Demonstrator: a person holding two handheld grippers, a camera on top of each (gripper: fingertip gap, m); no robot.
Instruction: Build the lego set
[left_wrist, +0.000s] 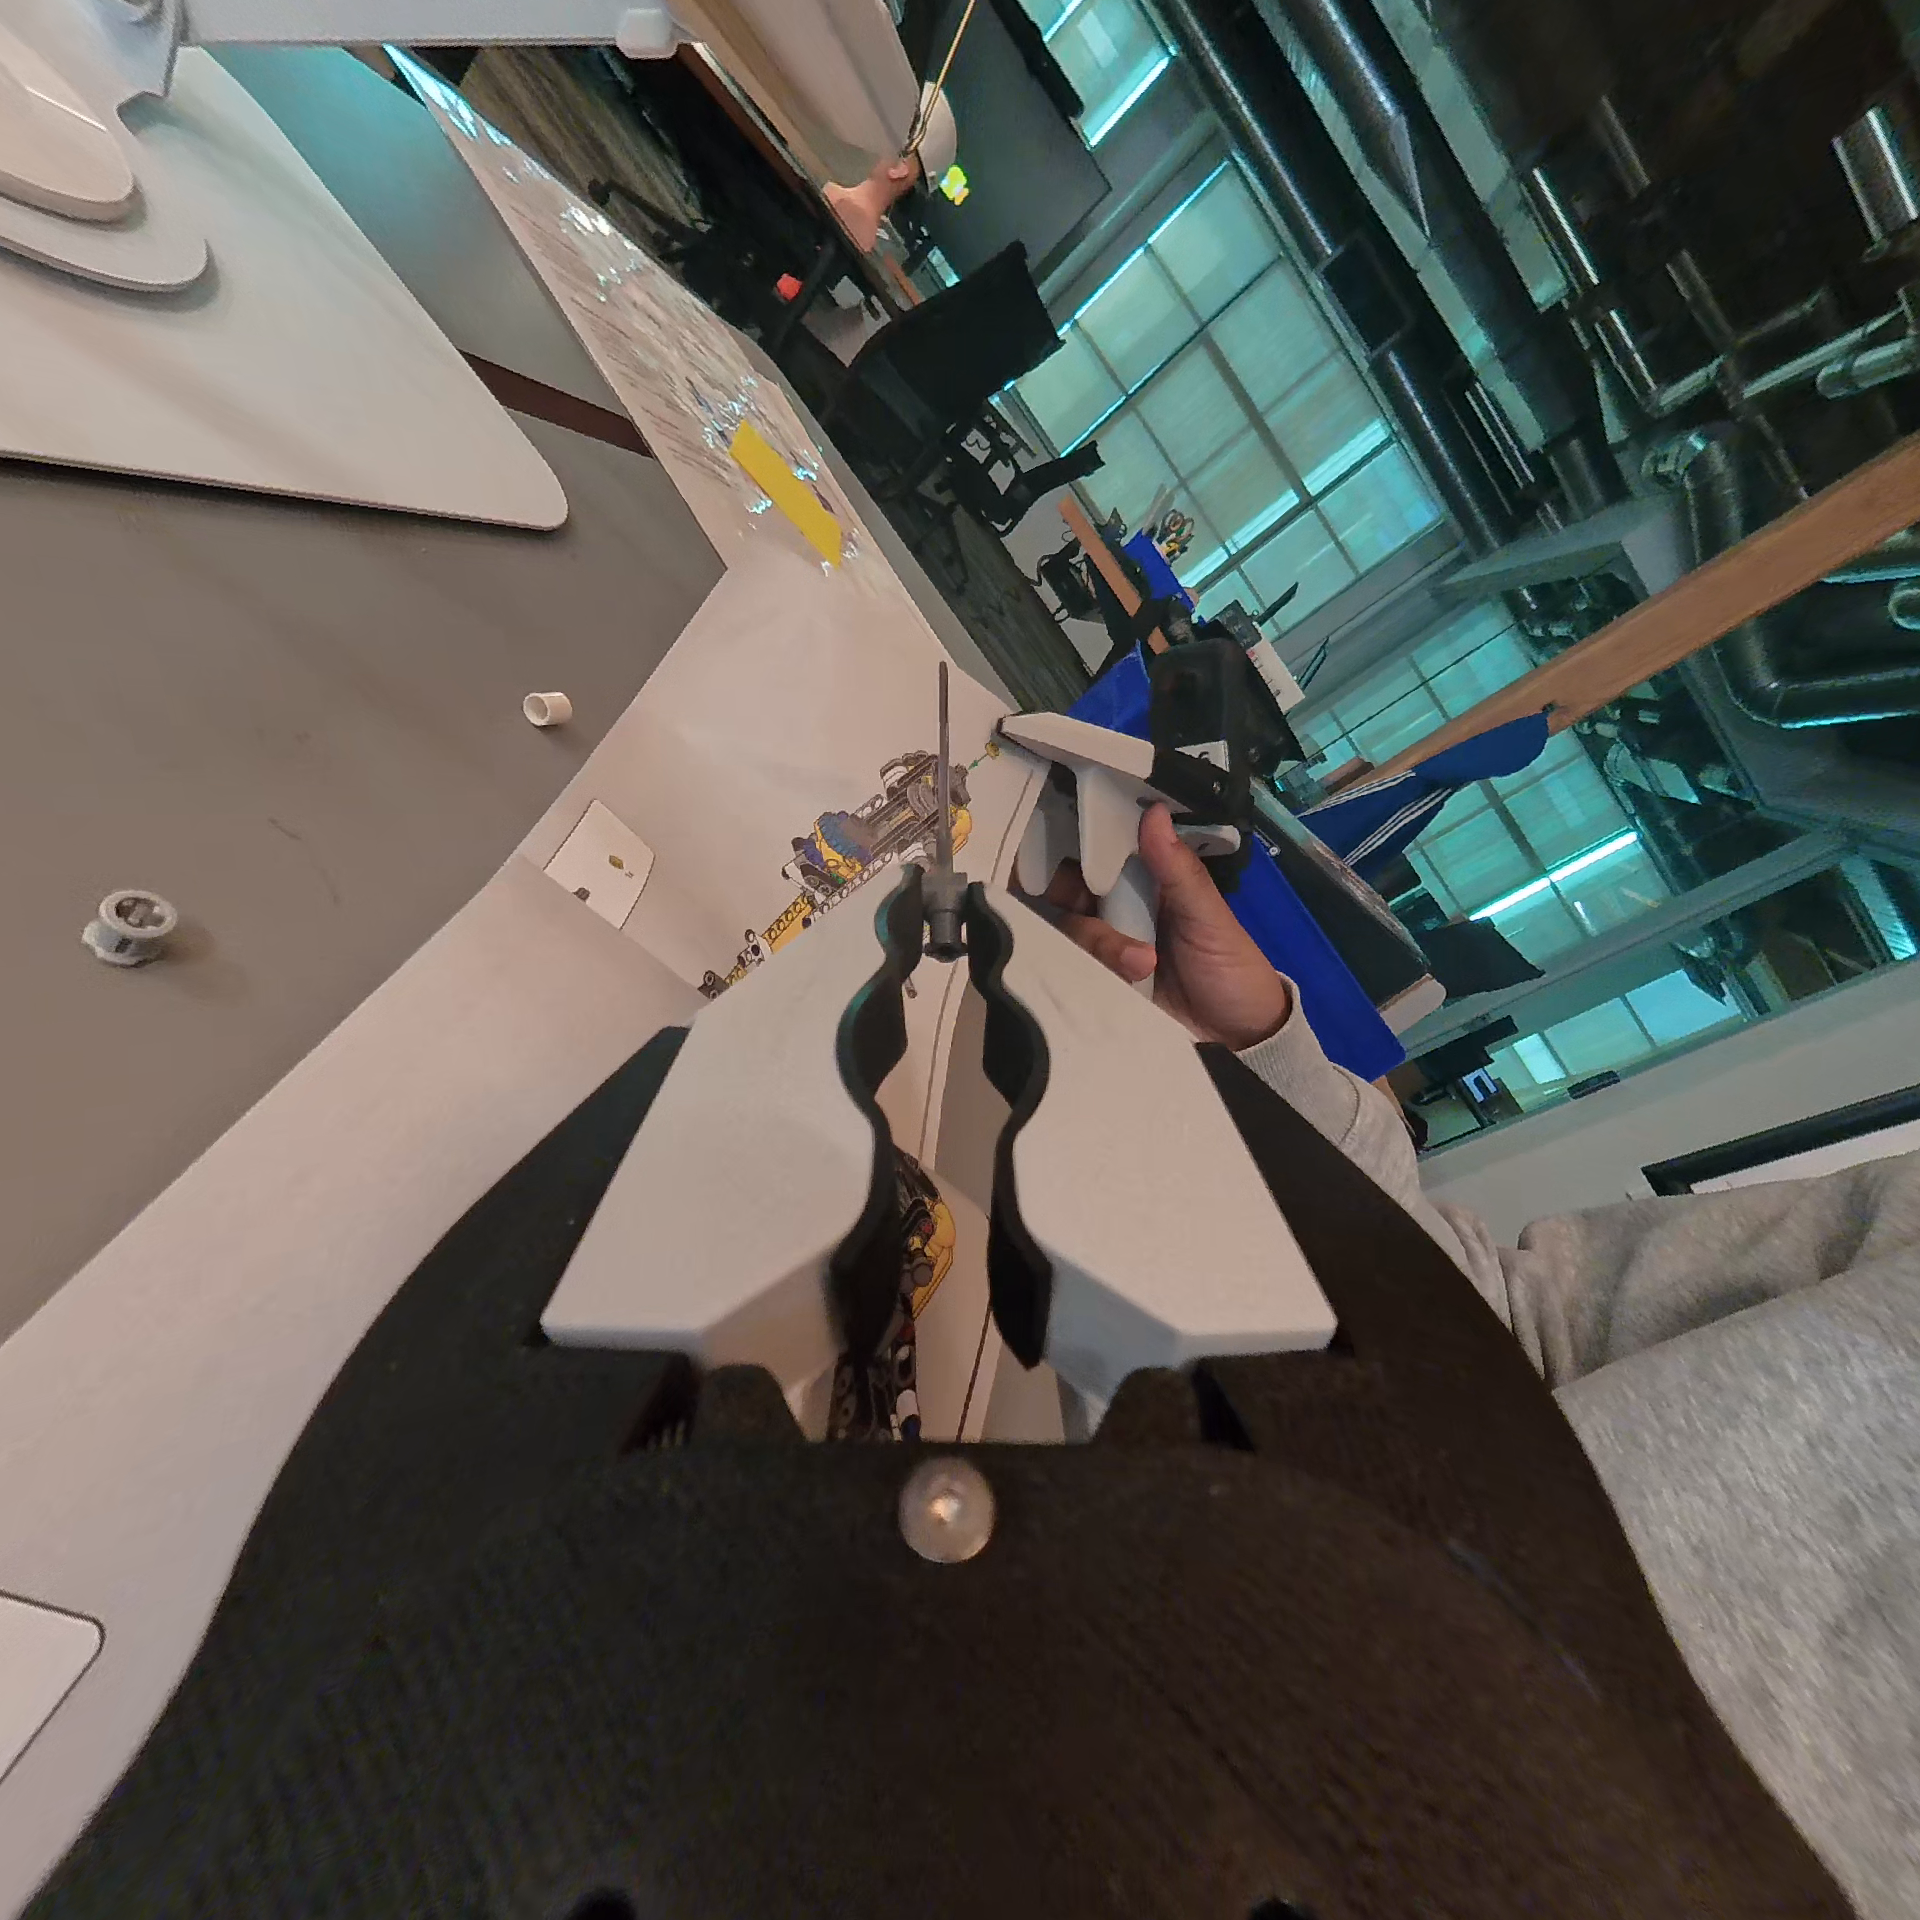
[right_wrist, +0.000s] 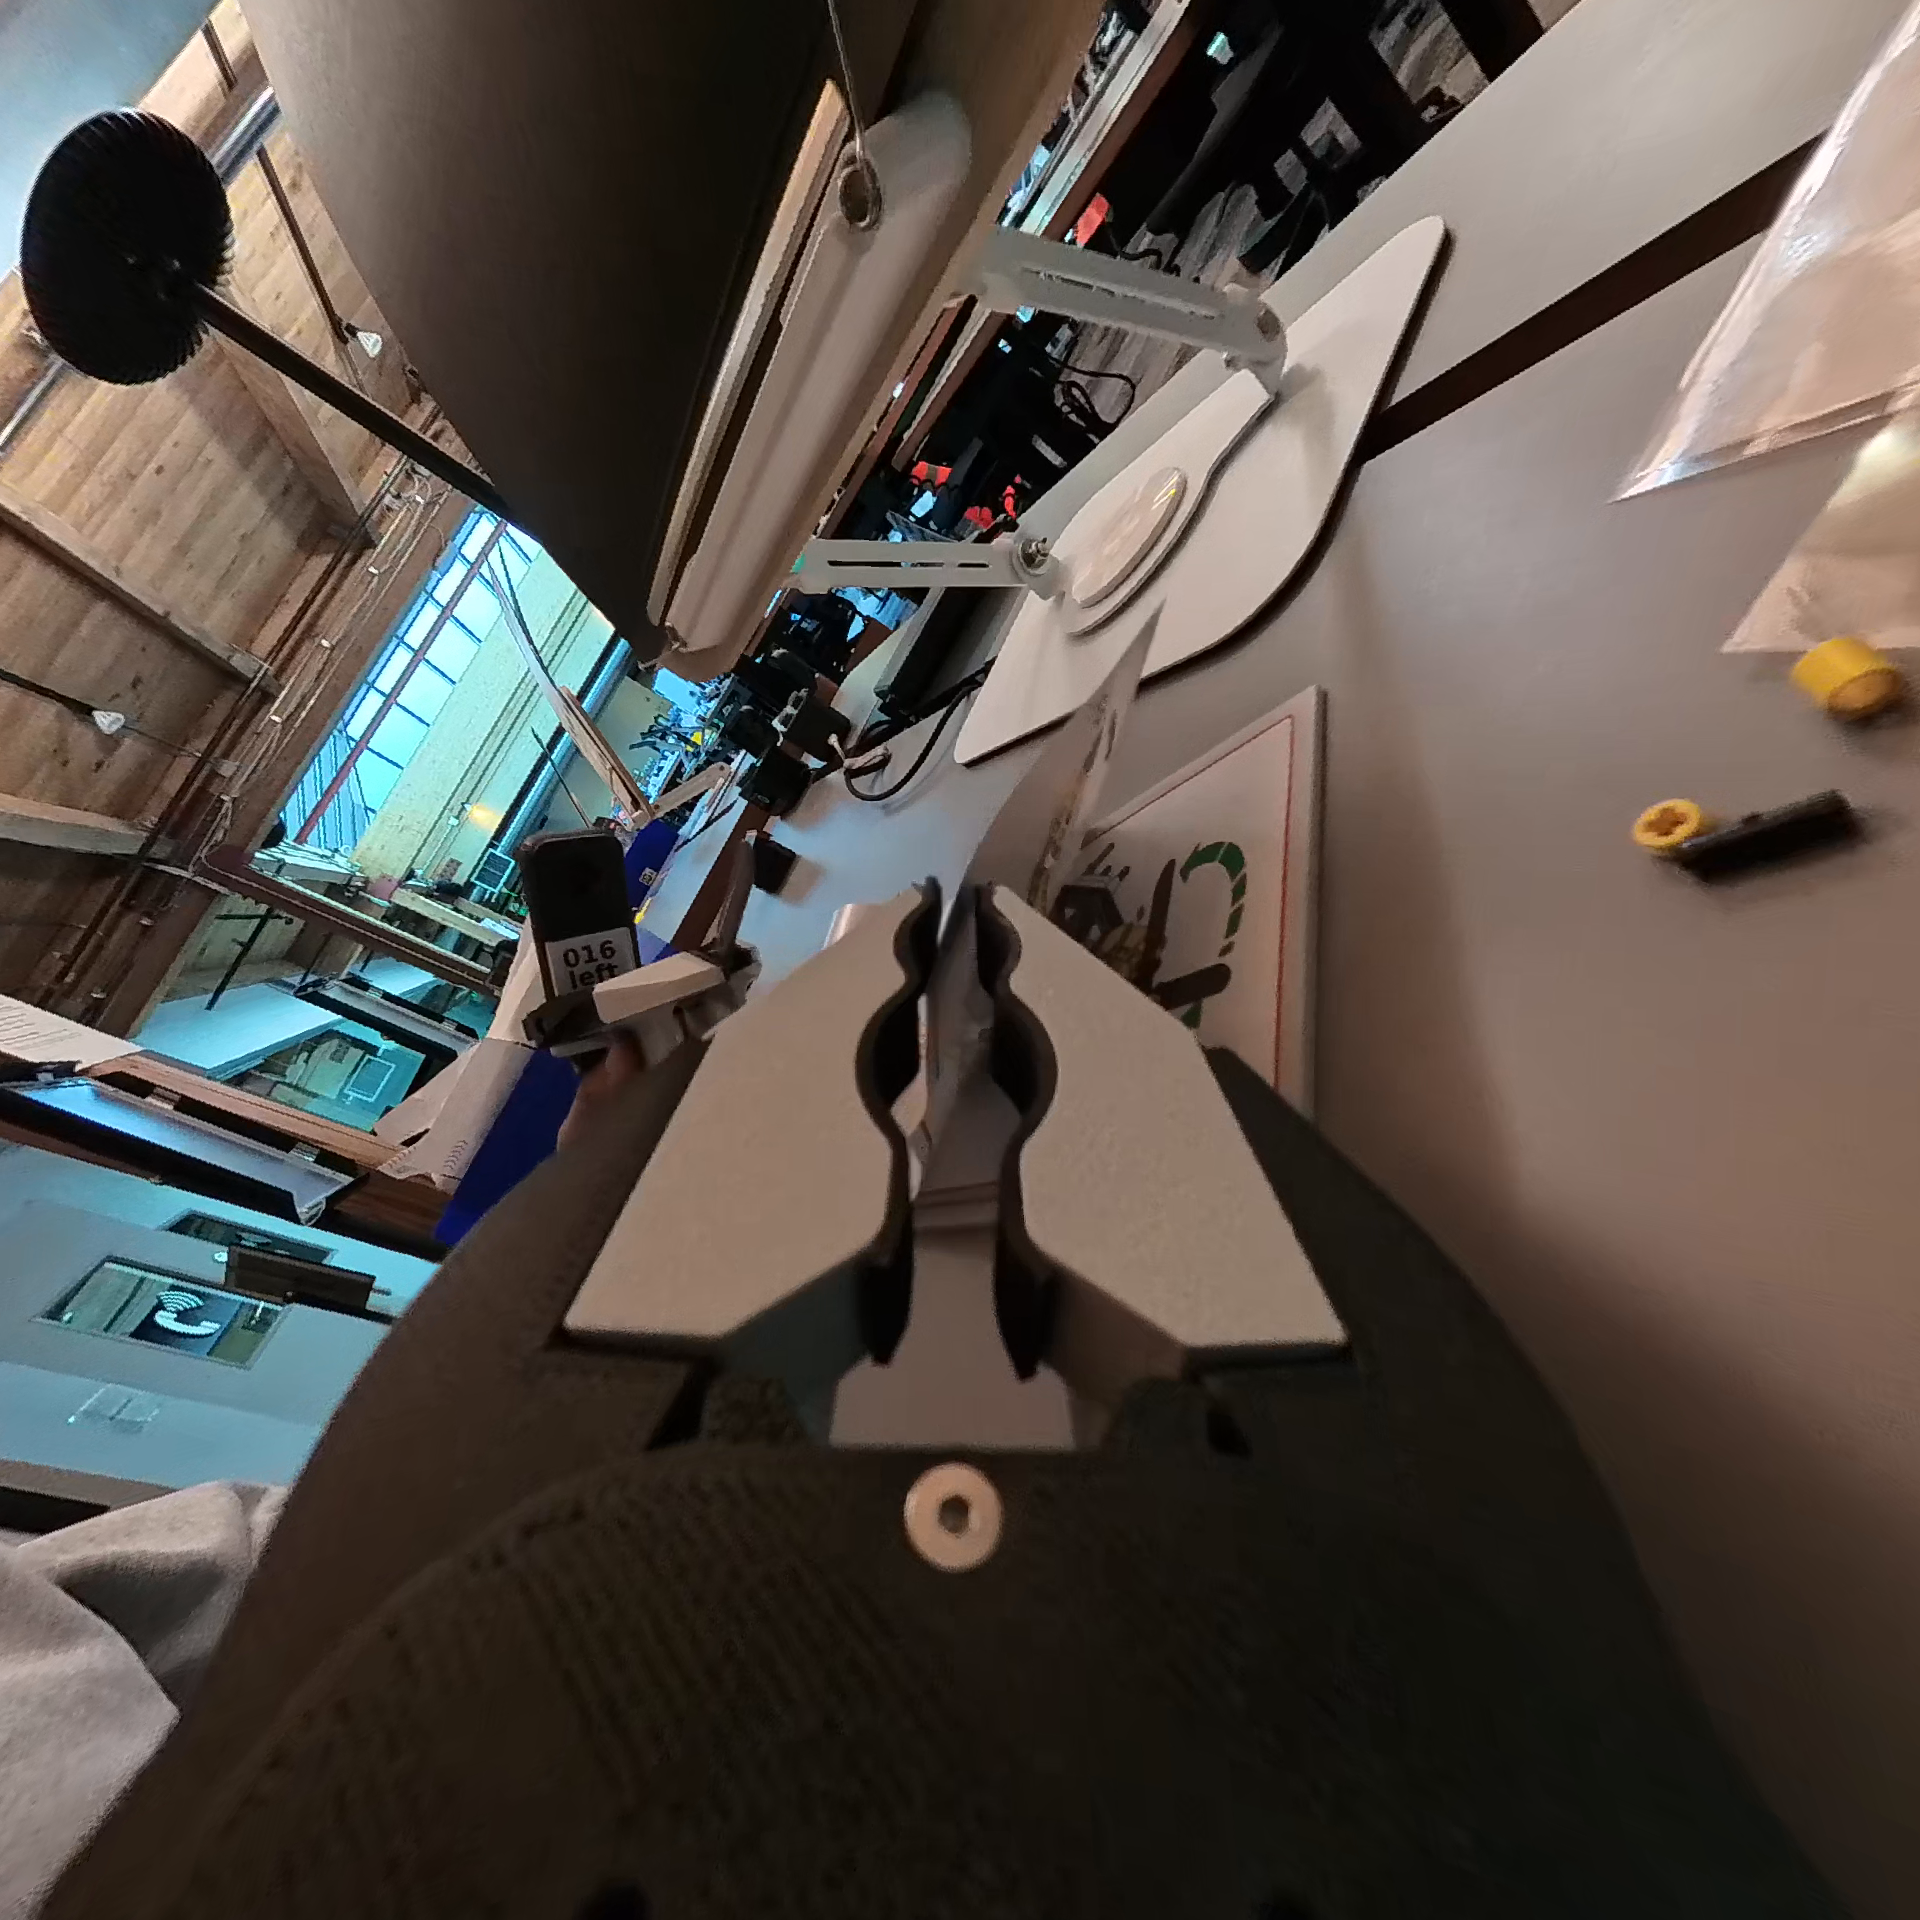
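Note:
My left gripper (left_wrist: 943, 914) is shut on a small grey Lego connector with a thin grey axle (left_wrist: 943, 769) sticking straight out ahead. It hovers over the open instruction booklet (left_wrist: 790, 769), which shows a yellow and black model. My right gripper (right_wrist: 951, 896) is shut on the edge of a booklet page (right_wrist: 961, 997), which runs between its jaws. It also shows in the left wrist view (left_wrist: 1003, 732), held by a hand at the booklet's far edge. The left gripper shows in the right wrist view (right_wrist: 644, 1003), off to the left.
On the grey table lie a white tube (left_wrist: 548, 709), a grey round piece (left_wrist: 130, 925), a yellow cylinder (right_wrist: 1849, 675), a yellow bush (right_wrist: 1670, 826) and a black pin (right_wrist: 1766, 831). Clear plastic bags (right_wrist: 1808, 312) and white monitor stand bases (right_wrist: 1340, 416) lie farther off. About 15 centimetres separates my left fingertips from my right. From my right tips it is roughly 11 centimetres to the black pin (right_wrist: 1766, 831); from my left, 25 centimetres.

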